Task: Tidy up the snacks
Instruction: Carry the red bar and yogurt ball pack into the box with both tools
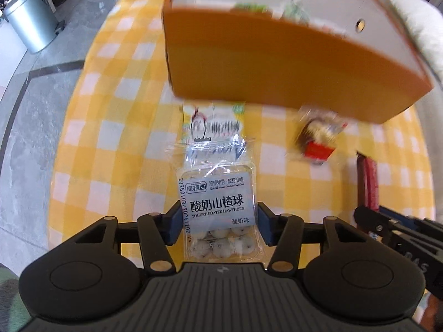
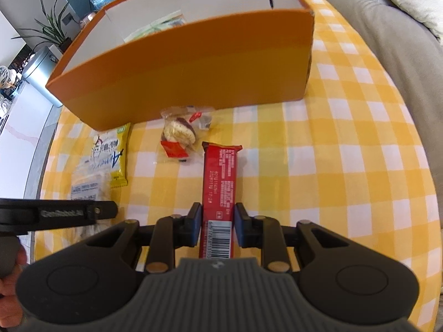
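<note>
My left gripper (image 1: 218, 221) is shut on a clear pack of yogurt-coated hawthorn balls (image 1: 218, 202), held over the yellow checked tablecloth (image 1: 116, 127). My right gripper (image 2: 217, 225) is shut on a long red snack bar (image 2: 220, 177) that points toward the orange box (image 2: 193, 63). The orange box (image 1: 277, 63) stands ahead of both grippers and has green and white packets inside. A yellow snack packet (image 2: 113, 155) and a clear-wrapped pastry with a red label (image 2: 180, 135) lie in front of the box. Both also show in the left wrist view, the packet (image 1: 213, 124) and the pastry (image 1: 318, 138).
A grey sofa with a cream cushion (image 2: 401, 13) borders the table on the right. A metal bin (image 1: 30, 19) and potted plants (image 2: 52, 27) stand on the floor to the left. The right gripper (image 1: 387, 221) shows at the right edge of the left wrist view.
</note>
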### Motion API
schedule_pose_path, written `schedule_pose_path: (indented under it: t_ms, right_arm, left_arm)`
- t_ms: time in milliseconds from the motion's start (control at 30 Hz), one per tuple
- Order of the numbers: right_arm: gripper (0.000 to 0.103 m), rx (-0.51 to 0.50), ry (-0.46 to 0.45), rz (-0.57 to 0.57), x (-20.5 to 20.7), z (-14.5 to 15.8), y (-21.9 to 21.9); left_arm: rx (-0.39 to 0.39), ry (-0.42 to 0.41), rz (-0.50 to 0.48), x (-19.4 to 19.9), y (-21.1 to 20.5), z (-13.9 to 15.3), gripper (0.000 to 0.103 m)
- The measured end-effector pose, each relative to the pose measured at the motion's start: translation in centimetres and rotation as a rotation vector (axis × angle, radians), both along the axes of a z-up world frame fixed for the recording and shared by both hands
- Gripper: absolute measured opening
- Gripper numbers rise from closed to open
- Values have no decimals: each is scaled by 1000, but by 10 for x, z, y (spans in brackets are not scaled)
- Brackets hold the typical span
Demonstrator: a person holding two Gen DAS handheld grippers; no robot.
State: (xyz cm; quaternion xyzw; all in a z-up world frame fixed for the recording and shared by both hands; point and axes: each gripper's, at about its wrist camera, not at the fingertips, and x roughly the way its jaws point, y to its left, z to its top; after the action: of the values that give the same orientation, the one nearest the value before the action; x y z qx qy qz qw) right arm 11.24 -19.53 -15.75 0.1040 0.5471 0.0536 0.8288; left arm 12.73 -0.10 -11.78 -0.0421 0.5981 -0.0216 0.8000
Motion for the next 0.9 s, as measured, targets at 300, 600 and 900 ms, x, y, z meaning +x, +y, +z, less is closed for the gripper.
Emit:
schedule_pose_path:
  t_ms: [300,600,900]
  right_arm:
    - [22,5,-104,-33,0,41,-9]
    - [22,10,-251,-45,23,100,-17]
    - [22,-44,-362,5,71,146,-16]
  left_arm:
    - [-46,-186,-42,15,-5,79,61]
    - [-1,-318,-147,55,-28,135,61]
    - [44,-364,-231,102,-45,150,61]
